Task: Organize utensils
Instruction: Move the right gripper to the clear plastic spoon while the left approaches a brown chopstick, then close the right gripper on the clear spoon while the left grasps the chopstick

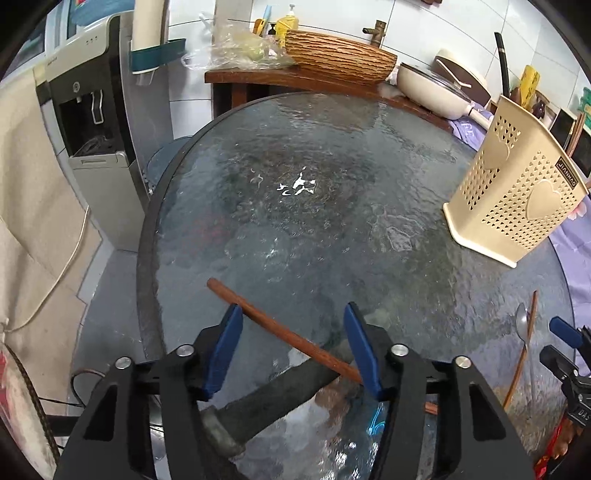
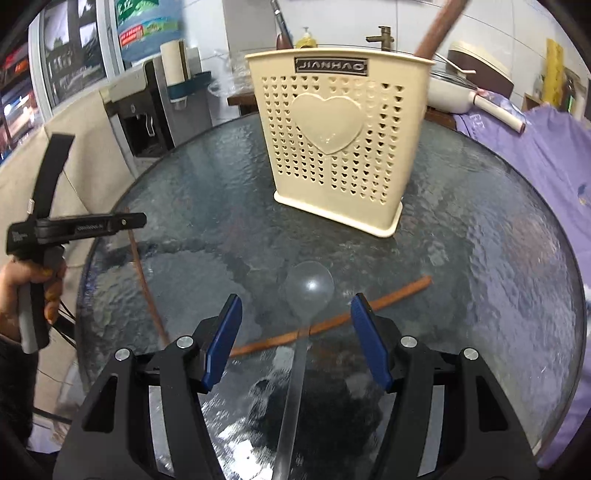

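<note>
One brown wooden stick [image 2: 439, 27] already stands in the cream perforated plastic utensil holder [image 2: 332, 147]. Left: a brown wooden chopstick [image 1: 280, 328] at the tabletop's [image 1: 332, 166] near-left edge, running diagonally between the left gripper's [image 1: 293, 343] half-open jaws; a steel spoon [image 2: 308, 291], bowl toward the holder, crossing a second chopstick [image 2: 399, 295], between the right gripper's [image 2: 295, 332] open jaws.
</note>
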Motion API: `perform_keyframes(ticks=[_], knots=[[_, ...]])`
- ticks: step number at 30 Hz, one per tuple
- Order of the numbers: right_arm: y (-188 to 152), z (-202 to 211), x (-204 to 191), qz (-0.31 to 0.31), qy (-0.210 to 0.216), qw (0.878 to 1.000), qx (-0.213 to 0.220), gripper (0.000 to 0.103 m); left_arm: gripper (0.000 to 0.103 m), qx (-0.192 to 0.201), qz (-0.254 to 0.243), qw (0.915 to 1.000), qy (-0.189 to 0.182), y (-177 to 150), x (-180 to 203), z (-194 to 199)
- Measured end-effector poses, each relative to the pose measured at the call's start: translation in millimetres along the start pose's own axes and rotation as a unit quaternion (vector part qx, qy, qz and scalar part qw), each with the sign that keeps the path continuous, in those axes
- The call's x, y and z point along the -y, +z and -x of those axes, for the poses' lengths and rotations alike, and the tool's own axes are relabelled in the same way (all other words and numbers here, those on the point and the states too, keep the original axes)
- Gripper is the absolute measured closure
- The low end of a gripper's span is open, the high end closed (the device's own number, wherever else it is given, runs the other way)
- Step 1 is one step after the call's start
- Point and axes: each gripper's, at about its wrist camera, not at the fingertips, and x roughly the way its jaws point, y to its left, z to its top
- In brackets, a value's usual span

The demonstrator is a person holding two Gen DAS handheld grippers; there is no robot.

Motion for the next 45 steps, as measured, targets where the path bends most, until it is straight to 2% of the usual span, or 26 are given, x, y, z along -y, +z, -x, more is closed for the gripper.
perform_keyframes(ticks=[6, 12, 17, 24, 28, 32, 38, 42, 45], knots=[[9.8, -23.0, -4.4, 0.027, -0.016, 0.999, -0.029, 0.041, 0.057, -0.005, -0.016, 0.9998, 0.008, 12.2, 10.4, -10.9], [16.0, -41.6, -1.6, 0.026, -0.004, 0.998, -0.061, 0.042, 0.060, -0.015, -0.037, 0.9991, 0.017, 27.9, 27.0, -24.8], [18.9, -51.8, 0.6, 0.020, 0.003, 0.997, -0.075, 0.051, 0.065, -0.018, -0.046, 0.9986, 0.021, 37.1, 36.3, -33.3], [21.5, -55.8, -0.1, 0.027, -0.002, 0.997, -0.079, 0.058, 0.075, -0.022, -0.057, 0.9979, 0.020, 46.7, 49.9, -42.9], [22.1, -55.7, -0.7, 0.033, -0.007, 0.996, -0.080, 0.066, 0.080, -0.024, -0.065, 0.9973, 0.024, 49.7, 57.7, -46.7], [23.2, -55.9, -1.1, 0.036, -0.007, 0.996, -0.082, 0.066, 0.087, -0.024, -0.067, 0.9972, 0.024, 52.7, 62.4, -49.7], [23.0, -55.3, 3.3, 0.025, 0.001, 0.997, -0.076, 0.066, 0.091, -0.026, -0.060, 0.9977, 0.015, 58.5, 69.9, -54.7], [27.0, -47.6, 8.5, 0.018, 0.004, 0.998, -0.056, 0.066, 0.095, -0.029, -0.029, 0.9990, -0.014, 62.7, 65.5, -56.9], [31.0, -36.2, 12.8, 0.010, 0.009, 0.999, -0.035, 0.066, 0.096, -0.021, -0.026, 0.9992, -0.022, 62.3, 67.6, -53.9]])
